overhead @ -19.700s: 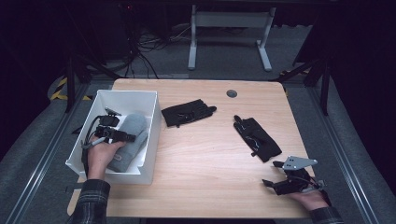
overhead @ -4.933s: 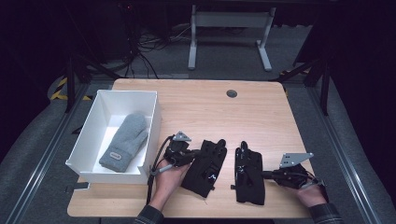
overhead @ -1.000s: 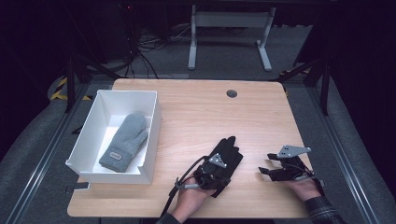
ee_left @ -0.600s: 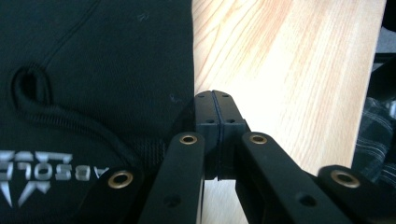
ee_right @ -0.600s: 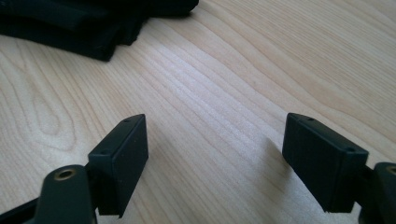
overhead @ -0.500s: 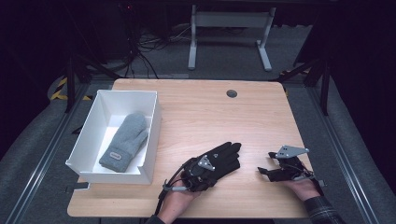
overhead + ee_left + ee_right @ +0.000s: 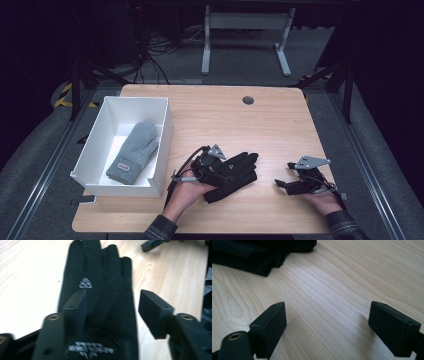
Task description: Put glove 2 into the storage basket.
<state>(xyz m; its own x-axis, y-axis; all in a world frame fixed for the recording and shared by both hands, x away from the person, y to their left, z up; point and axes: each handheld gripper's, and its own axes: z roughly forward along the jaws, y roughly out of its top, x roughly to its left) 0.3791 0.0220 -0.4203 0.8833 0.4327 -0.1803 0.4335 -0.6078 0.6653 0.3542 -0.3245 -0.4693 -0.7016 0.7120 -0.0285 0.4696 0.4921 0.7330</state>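
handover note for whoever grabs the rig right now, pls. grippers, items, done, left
Left gripper: open, jaws astride the cuff end of the black gloves, not clamped.
Right gripper: open, empty, low over bare table to the right of the gloves.
Items: black gloves stacked at front centre; grey mitten lies in the white box at left.
Done: mitten boxed, gloves paired up.
Left, probably: clamp the gloves and move them into the box.

My left tool covers the cuff of the black glove, whose wrist end the left gripper view's lower edge crops. In the right gripper view, the upper edge crops the gloves; whether two lie stacked is unclear.
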